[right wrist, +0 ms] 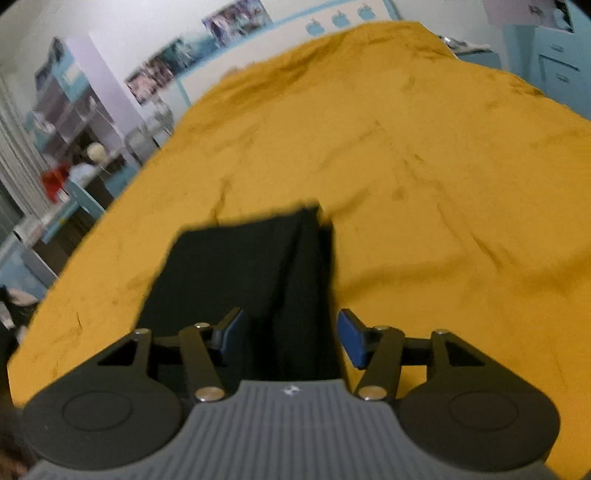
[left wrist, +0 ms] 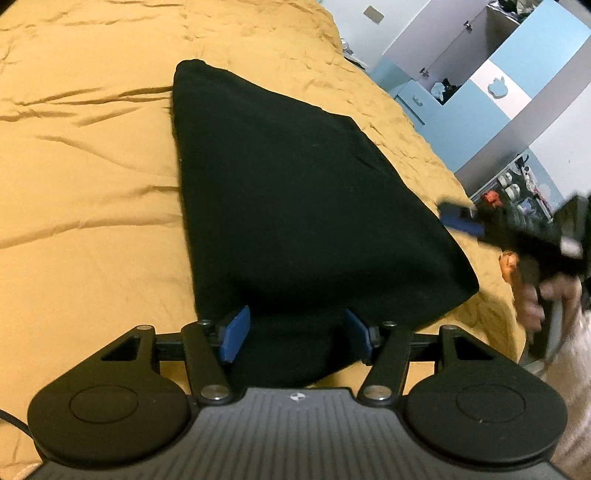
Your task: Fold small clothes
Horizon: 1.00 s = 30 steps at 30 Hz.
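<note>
Between the parted fingers of the left gripper (left wrist: 295, 338) sits the near end of the black garment (left wrist: 295, 203), unpinched, its long axis running away across the yellow bedspread (left wrist: 92, 166). Beside that garment's right edge, the right gripper (right wrist: 290, 338) hangs released, blurred, probably farther off.

No readable words or numbers anywhere before me; only a small round emblem (left wrist: 296, 397) marks my left hand-held gripper (left wrist: 295, 334), and the wall pictures (right wrist: 236, 16), perhaps posters, blur past reading.
</note>
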### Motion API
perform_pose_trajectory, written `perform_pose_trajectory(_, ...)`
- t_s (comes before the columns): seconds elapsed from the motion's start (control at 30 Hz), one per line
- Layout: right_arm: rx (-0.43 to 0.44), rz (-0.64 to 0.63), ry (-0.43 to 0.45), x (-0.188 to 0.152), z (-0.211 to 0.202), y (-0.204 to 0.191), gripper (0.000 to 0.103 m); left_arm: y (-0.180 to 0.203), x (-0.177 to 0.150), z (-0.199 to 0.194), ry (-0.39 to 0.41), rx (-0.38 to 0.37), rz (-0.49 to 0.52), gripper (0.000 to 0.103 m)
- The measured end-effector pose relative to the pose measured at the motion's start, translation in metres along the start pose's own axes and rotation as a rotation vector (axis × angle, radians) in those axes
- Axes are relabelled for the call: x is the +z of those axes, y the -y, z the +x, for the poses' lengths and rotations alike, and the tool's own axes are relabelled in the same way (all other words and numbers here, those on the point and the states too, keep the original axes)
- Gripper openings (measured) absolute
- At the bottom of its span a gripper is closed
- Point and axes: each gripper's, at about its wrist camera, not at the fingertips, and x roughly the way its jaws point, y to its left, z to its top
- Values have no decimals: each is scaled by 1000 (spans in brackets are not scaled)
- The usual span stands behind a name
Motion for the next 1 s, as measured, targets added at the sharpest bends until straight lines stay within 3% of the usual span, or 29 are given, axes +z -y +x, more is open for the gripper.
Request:
perform_pose_trajectory(0.07, 13, 12, -45, -16, -1, -1, 51, 3, -5, 0, 0, 16, 19, 69)
perform_pose_trajectory(0.1, 6, 6, -49, -23, -2, -3, 30, 5, -9, -1, -1, 24, 31, 69)
perform_pose_trajectory(0.17, -43, -10, -59, -28, -5, -4, 5, 6, -13, -4, -7, 30, 39, 69)
perform_pose_trajectory(0.27, -63, 29, -67, -37, -8, 6, 2, 2, -17, -11, -10, 14, 27, 69)
perform_pose_trajectory(0.37, -70, 22, -61, -44, -4, 8, 6, -2, -16, -17, -7, 2, -9, 68)
perform_pose_trajectory(0.43, -52, 25, -43, -40, -9, 6, 18, -3, -12, -28, 7, 1, -44, 64)
perform_pose_trajectory(0.5, -17, 21, 24, -30, -19, 1, 50, -8, -10, -44, 65, -24, -80, 64)
perform_pose_trajectory(0.57, 30, 31, 73, -15, -27, 4, 69, -17, -8, -58, 121, -59, -131, 64)
perform_pose_trajectory(0.7, 80, 74, 116, 16, -14, 13, 76, -39, -6, -59, 132, -50, -217, 64)
perform_pose_trajectory(0.77, 117, 114, 94, 31, 3, 25, 78, -48, -9, -51, 112, -64, -267, 64)
perform_pose_trajectory(0.87, 198, 165, 8, 50, 38, 46, 80, -60, -12, -37, 78, -126, -334, 64)
perform_pose_trajectory(1.0, 227, 237, -111, 64, 81, 73, 80, -66, -12, -19, 33, -138, -363, 64)
